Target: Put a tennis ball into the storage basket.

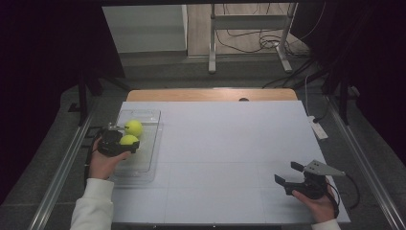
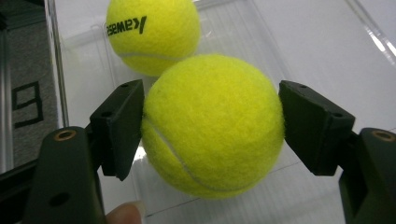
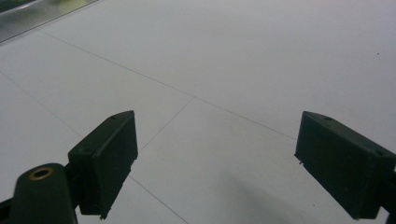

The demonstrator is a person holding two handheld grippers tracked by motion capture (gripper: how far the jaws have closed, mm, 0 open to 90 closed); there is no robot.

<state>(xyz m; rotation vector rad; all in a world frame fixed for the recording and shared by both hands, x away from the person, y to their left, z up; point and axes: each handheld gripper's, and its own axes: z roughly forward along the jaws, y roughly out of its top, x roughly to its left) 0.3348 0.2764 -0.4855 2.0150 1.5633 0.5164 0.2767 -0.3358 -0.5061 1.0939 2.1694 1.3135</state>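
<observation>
Tennis ball point(image 2: 212, 126) sits clamped between the left gripper point(image 1: 116, 143) jaws, over the clear tray point(image 1: 152, 143), seemingly just touching a second ball point(image 2: 152, 32) behind it. Far right, the right gripper point(image 1: 291, 176) hovers agape above the white table point(image 1: 230, 143).

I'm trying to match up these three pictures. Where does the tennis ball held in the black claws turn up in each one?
High view: held tennis ball at left, in the left gripper, over the clear tray.
Left gripper view: centre, between the jaws.
Right gripper view: white table, no ball.
Shared landmark: second ball just beyond.
</observation>
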